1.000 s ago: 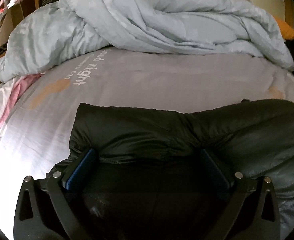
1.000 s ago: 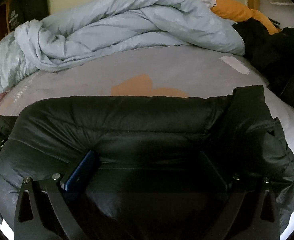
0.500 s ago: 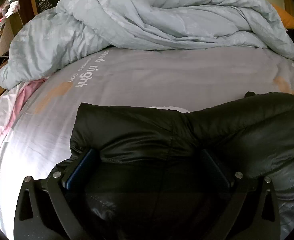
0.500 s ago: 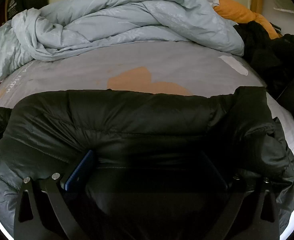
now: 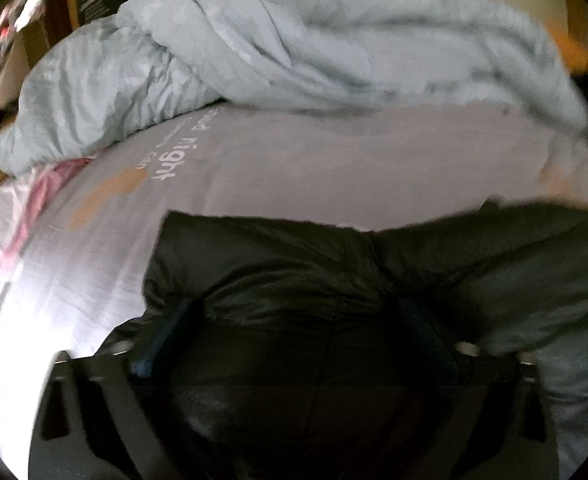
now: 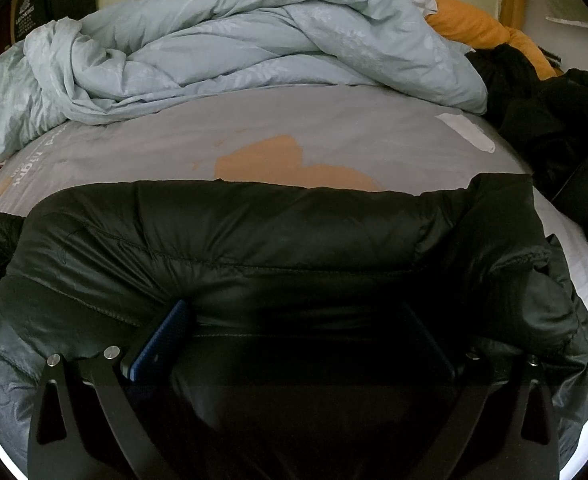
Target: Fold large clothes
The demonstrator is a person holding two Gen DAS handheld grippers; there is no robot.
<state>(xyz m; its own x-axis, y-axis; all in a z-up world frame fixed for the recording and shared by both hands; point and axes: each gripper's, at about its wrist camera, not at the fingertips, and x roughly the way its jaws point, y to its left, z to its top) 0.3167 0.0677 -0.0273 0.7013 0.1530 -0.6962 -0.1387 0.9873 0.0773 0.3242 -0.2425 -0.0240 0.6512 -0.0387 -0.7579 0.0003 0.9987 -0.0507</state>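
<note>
Gripping one black puffer jacket [image 6: 278, 240] spread across the grey bedsheet [image 5: 334, 168], printed "night".
Left gripper [image 5: 294, 312] is closing, jacket fabric between its fingers; a second ago it stood wider. Right gripper [image 6: 294, 320] stands wide with jacket bulging between; whether it pinches is unclear. One pale blue duvet [image 6: 234, 48] lies bunched behind, one orange cloth [image 6: 478, 24] beside it.

Left gripper [image 5: 294, 312] closing; right gripper [image 6: 294, 320] wide
</note>
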